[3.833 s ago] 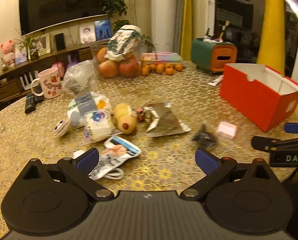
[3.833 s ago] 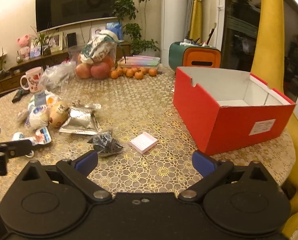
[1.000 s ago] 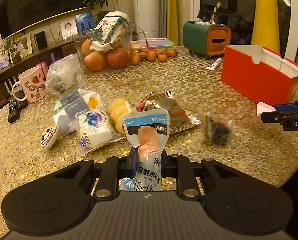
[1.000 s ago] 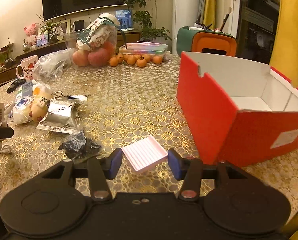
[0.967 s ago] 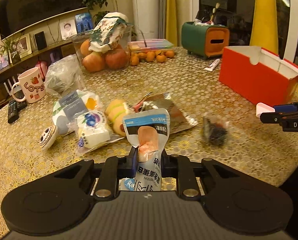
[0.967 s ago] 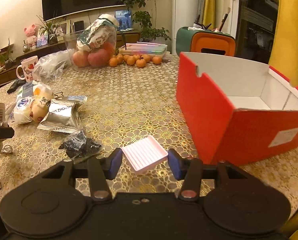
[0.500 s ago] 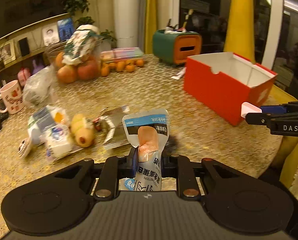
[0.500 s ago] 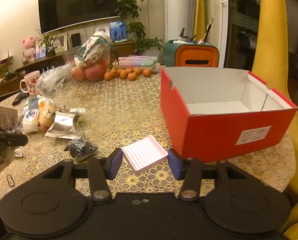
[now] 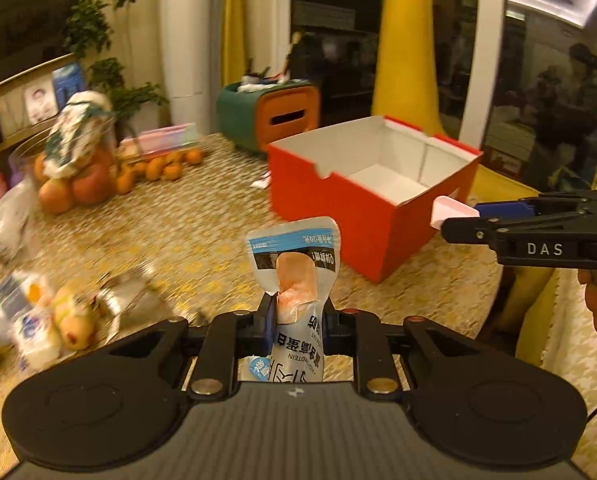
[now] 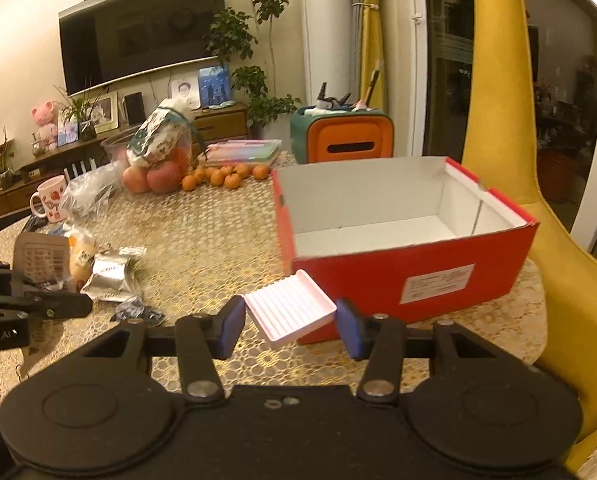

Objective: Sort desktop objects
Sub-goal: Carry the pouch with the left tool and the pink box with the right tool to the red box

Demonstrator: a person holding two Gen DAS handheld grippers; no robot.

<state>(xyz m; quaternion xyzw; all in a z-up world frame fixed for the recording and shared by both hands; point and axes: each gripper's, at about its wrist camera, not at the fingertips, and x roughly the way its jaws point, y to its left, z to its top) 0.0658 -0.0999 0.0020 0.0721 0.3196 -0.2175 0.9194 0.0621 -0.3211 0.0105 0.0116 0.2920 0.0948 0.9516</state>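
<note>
My left gripper [image 9: 295, 322] is shut on a white and blue snack pouch [image 9: 294, 264] that stands upright between its pads, lifted above the table. My right gripper [image 10: 290, 326] is shut on a small pink ribbed box [image 10: 289, 313], held just in front of the open red cardboard box [image 10: 410, 276]. From the left wrist view the red box [image 9: 362, 216] lies ahead to the right, with the right gripper [image 9: 464, 216] and its pink box [image 9: 452, 209] beside the near right corner. The red box has a white inside with nothing in it.
Snack packets [image 10: 110, 276] and a dark wrapper [image 10: 136, 312] lie on the gold tablecloth at the left. Behind stand a fruit bowl [image 10: 158, 160], oranges [image 10: 222, 176], a mug [image 10: 50, 198] and a green and orange container [image 10: 346, 140]. A yellow chair [image 10: 510, 160] stands at the right.
Both grippers have risen and moved towards the red box, each keeping its load. The box now looks nearer and its inside shows more. The left view has swung right.
</note>
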